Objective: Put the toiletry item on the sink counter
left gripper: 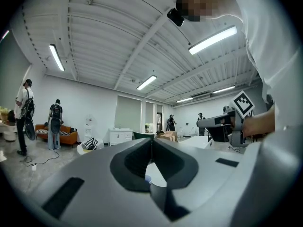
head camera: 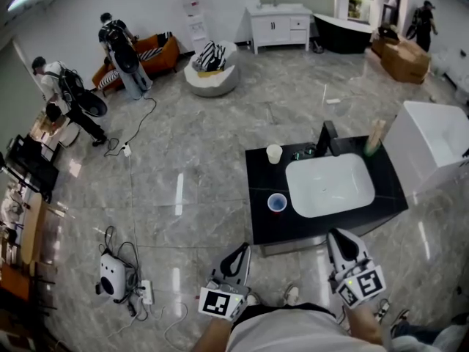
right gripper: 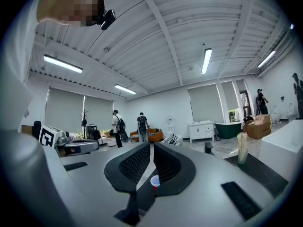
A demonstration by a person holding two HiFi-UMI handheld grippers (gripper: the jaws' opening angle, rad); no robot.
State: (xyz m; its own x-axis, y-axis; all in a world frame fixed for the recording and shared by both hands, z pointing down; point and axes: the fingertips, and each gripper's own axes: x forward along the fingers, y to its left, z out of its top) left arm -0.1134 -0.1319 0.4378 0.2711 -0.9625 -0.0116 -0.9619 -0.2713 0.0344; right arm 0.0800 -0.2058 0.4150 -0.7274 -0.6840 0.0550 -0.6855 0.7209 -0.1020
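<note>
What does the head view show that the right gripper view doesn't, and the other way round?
Only the head view: the white machine with cables on the floor, and the white cup on the black counter. Only the right gripper view: the long ceiling lights. Both: the left gripper, the orange sofa and the tall cup of sticks.

free: counter [head camera: 322, 224] front strip | blocked: blue cup [head camera: 277, 203] left; white cup [head camera: 274, 153], faucet [head camera: 327, 139] behind basin [head camera: 330, 185]

grey marble floor [head camera: 220, 123], white vanity [head camera: 278, 25], orange sofa [head camera: 163, 52]
</note>
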